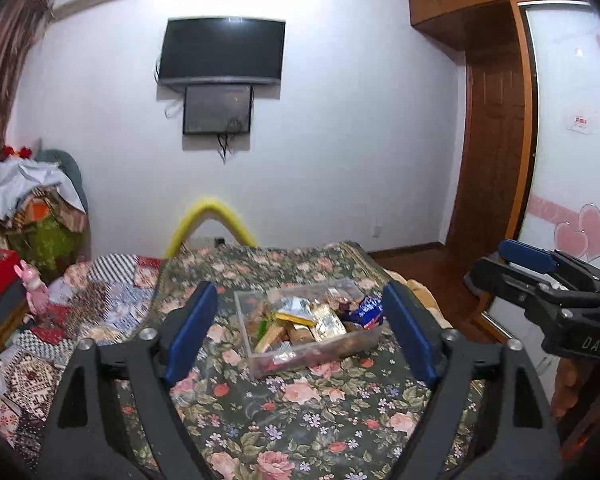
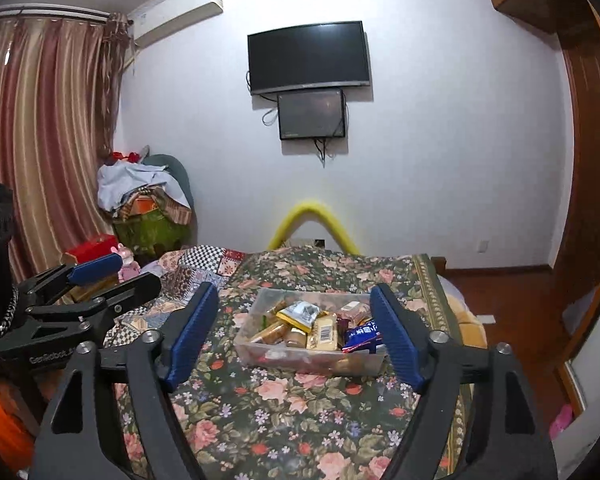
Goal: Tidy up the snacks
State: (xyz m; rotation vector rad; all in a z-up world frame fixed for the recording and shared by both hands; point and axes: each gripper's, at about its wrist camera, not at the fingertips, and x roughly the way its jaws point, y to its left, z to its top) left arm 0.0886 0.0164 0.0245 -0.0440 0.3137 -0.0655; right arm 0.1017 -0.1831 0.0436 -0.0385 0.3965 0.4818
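A clear plastic box point(image 1: 260, 360) full of wrapped snacks point(image 1: 296, 312) sits on the floral bedspread point(image 1: 300, 420). It shows in the right wrist view too, as the box point(image 2: 312, 362) with gold, yellow and blue packets point(image 2: 324, 332). My left gripper point(image 1: 300, 332) is open and empty, held above and short of the box. My right gripper point(image 2: 296, 332) is open and empty, likewise framing the box from the near side. The right gripper shows at the right edge of the left wrist view point(image 1: 540, 280); the left gripper shows at the left of the right wrist view point(image 2: 80, 288).
A patchwork quilt point(image 1: 100, 300) lies left of the floral cover. A yellow foam tube point(image 1: 208, 220) arches behind the bed. A pile of clothes point(image 2: 144, 200), a red box point(image 2: 92, 252) and a pink toy point(image 2: 126, 264) stand at far left. The wooden floor point(image 2: 500, 292) lies right.
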